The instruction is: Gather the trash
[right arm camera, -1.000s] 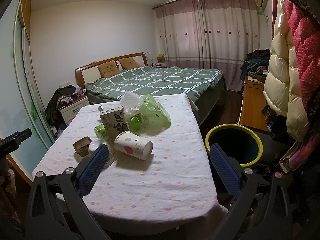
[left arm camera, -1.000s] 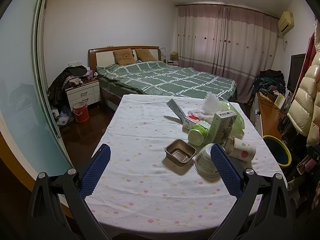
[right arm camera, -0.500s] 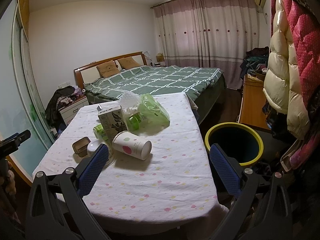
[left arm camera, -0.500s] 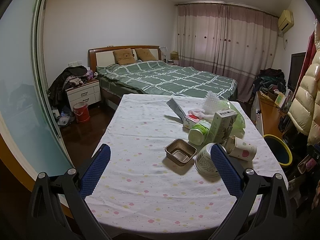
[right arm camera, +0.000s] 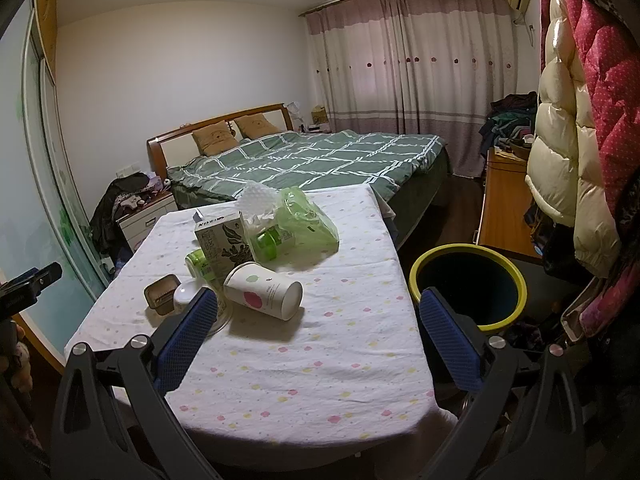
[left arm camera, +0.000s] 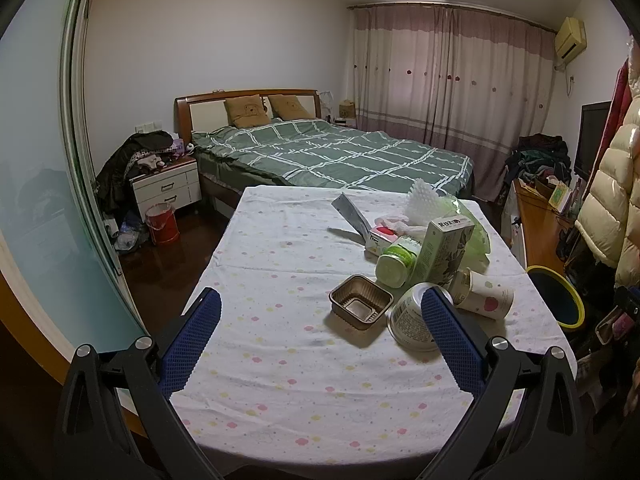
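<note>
A pile of trash lies on the dotted tablecloth: a brown foil tray, a white tub on its side, a paper cup on its side, a green carton, a green-lidded jar and a green plastic bag. A blue bin with a yellow rim stands on the floor right of the table. My left gripper is open and empty near the table's front edge. My right gripper is open and empty, in front of the cup.
A bed with a green checked cover stands behind the table. A nightstand and red bucket are at the left. Coats hang at the right above a wooden cabinet.
Both views have shifted only slightly; the right gripper has edged a little nearer the table. No object has moved.
</note>
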A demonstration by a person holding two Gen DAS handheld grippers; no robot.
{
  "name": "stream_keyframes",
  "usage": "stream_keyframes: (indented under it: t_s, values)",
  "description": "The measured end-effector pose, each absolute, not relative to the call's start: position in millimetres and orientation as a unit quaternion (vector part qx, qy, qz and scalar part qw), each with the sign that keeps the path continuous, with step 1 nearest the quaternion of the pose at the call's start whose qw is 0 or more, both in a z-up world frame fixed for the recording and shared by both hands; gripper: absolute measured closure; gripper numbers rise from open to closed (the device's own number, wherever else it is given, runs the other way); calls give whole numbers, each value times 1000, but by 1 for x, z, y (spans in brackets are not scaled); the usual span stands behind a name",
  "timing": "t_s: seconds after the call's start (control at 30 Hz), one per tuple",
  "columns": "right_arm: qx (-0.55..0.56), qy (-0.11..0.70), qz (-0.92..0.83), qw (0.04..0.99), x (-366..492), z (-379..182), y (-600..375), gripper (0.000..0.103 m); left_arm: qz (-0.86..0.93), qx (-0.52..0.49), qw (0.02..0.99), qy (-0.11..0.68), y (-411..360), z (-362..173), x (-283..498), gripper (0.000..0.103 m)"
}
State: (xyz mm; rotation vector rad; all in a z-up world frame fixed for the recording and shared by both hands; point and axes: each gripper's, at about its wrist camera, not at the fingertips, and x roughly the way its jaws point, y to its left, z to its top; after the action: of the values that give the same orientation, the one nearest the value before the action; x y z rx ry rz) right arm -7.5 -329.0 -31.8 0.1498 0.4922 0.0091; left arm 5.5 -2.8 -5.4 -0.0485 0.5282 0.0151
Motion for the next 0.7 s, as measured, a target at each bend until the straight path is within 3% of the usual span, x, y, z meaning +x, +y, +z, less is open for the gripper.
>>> stream_keyframes:
  t_s: [0.7]
  values:
    - [77,244,3,967,-6,-33,-330,7,6,-18,964,266,-6,-10,5,4]
